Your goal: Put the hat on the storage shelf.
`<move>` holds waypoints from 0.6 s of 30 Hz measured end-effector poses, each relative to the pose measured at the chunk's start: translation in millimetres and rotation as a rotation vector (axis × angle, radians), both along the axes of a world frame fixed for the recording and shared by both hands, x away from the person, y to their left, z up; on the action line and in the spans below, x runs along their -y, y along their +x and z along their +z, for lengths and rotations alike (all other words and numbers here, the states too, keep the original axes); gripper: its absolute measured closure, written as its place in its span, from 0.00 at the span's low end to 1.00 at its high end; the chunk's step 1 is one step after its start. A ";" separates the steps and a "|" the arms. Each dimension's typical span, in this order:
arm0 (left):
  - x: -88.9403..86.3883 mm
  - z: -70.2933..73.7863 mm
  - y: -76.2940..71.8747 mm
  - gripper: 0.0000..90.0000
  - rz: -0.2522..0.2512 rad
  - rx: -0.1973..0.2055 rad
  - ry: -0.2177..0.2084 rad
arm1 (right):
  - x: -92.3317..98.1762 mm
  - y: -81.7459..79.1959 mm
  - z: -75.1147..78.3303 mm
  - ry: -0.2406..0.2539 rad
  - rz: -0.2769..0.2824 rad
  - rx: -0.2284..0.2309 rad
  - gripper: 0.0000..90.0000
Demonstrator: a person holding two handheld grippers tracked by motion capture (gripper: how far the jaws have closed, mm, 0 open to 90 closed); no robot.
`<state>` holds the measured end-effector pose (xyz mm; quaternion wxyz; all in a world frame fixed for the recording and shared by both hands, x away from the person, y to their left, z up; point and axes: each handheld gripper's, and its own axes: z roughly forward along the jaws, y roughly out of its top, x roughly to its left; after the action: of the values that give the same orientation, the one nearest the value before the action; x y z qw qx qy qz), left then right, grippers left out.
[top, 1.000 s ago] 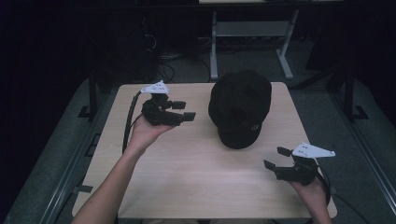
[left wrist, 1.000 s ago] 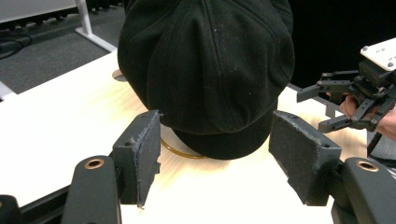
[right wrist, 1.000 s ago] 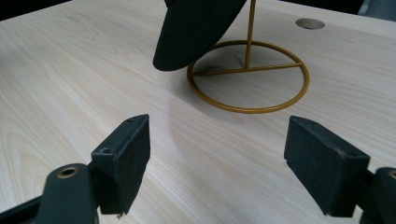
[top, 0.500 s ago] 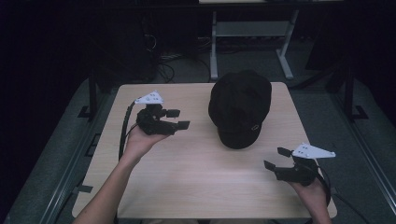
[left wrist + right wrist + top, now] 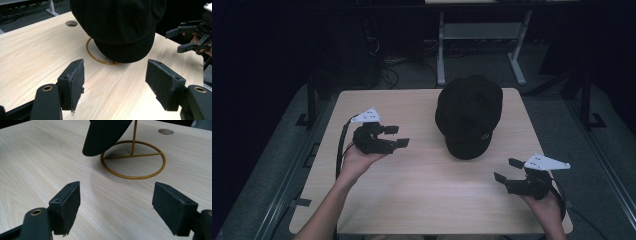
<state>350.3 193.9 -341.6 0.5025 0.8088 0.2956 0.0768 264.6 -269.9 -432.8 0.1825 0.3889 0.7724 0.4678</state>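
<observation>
Black cap sits on a gold wire stand. Left gripper, left of the cap, and right gripper, nearer the person, both gape empty.

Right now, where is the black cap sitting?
In the high view the black cap sits on a gold wire stand at the table's far right, ahead of both claws.
</observation>
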 end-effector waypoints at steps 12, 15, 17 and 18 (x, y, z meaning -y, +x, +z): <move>-12.7 -11.2 -13.5 0.33 0.023 0.018 0.015 | -0.5 -0.3 0.0 -0.001 0.000 -0.001 0.25; -17.5 -16.9 -15.9 0.32 0.031 0.011 0.017 | -0.3 -0.3 -0.2 -0.001 0.002 -0.004 0.25; -21.2 -21.2 -17.5 0.32 0.038 0.003 0.017 | -0.2 -0.2 -0.6 0.000 0.004 -0.007 0.25; -23.0 -23.2 -18.4 0.32 0.042 -0.004 0.015 | -0.3 -0.4 -0.7 0.000 0.004 -0.009 0.25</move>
<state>331.9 216.9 -364.8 0.4940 0.8063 0.3131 0.0880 264.2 -269.6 -433.4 0.1784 0.3895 0.7740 0.4663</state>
